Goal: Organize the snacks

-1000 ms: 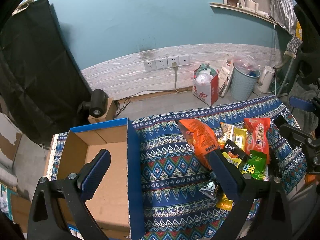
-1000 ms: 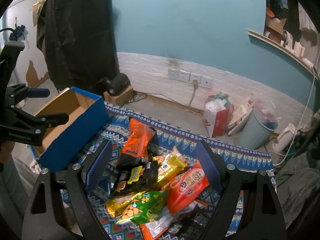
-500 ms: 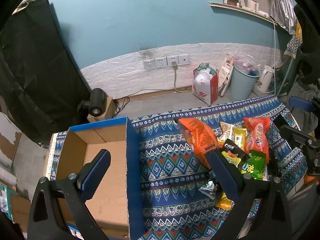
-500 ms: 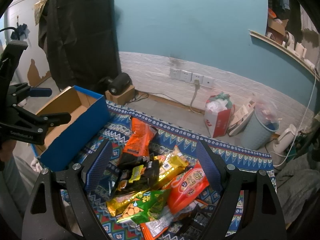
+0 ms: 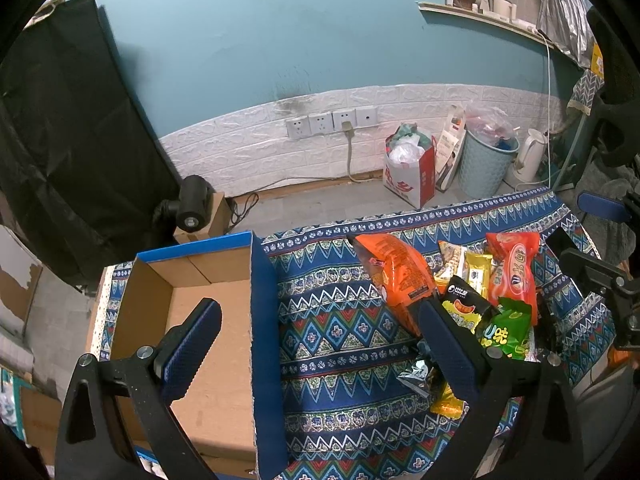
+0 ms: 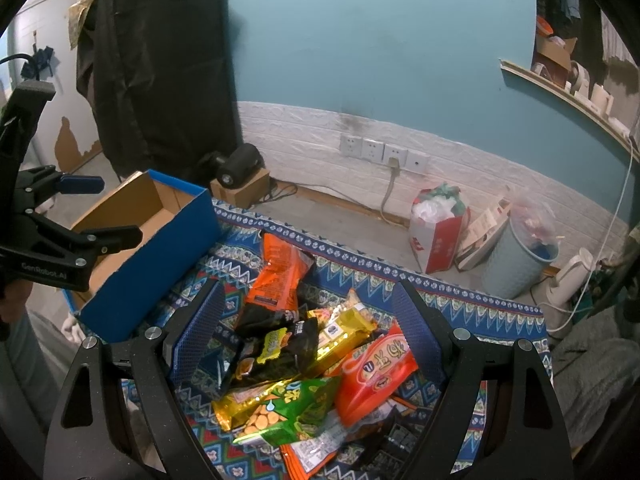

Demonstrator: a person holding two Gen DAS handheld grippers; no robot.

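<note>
Patterned cloth (image 6: 460, 300), glossy snack packets (image 6: 320, 360) heaped, seemingly unopened

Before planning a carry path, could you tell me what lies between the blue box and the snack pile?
Only bare patterned cloth lies between the blue box and the snack pile, as the left wrist view shows.

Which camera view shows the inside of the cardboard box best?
The left wrist view: it looks down into the cardboard box, showing its bare floor. The right wrist view shows mostly its blue outer wall and little of the inside.
</note>
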